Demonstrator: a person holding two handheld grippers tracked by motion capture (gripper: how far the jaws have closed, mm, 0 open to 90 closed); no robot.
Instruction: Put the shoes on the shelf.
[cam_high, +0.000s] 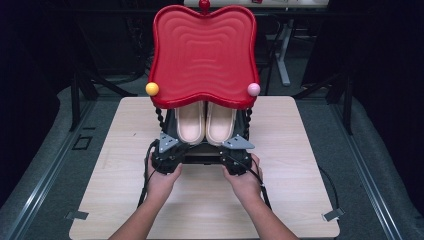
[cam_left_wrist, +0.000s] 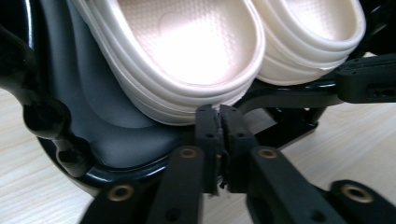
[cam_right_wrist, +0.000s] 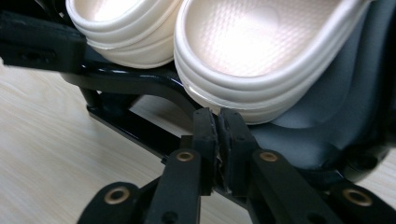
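A pair of cream slippers (cam_high: 205, 122) lies heels toward me on the dark grey lower shelf (cam_left_wrist: 107, 112) of a small black-framed rack, under its red wavy tray top (cam_high: 202, 55). My left gripper (cam_high: 170, 146) sits at the rack's front left, its jaws together just below the heel of the left slipper (cam_left_wrist: 187, 51); my left gripper (cam_left_wrist: 219, 112) holds nothing. My right gripper (cam_high: 234, 146) sits at the front right, jaws together under the heel of the right slipper (cam_right_wrist: 261, 46); my right gripper (cam_right_wrist: 217, 114) holds nothing either. The grey shelf (cam_right_wrist: 336, 112) shows beside it.
The rack stands at the middle of a light wooden table (cam_high: 300, 165). A yellow ball (cam_high: 152, 88), a pink ball (cam_high: 254, 89) and a red ball (cam_high: 204, 4) cap the tray's corners. The black front rail (cam_right_wrist: 135, 79) crosses below the slippers. Dark floor surrounds the table.
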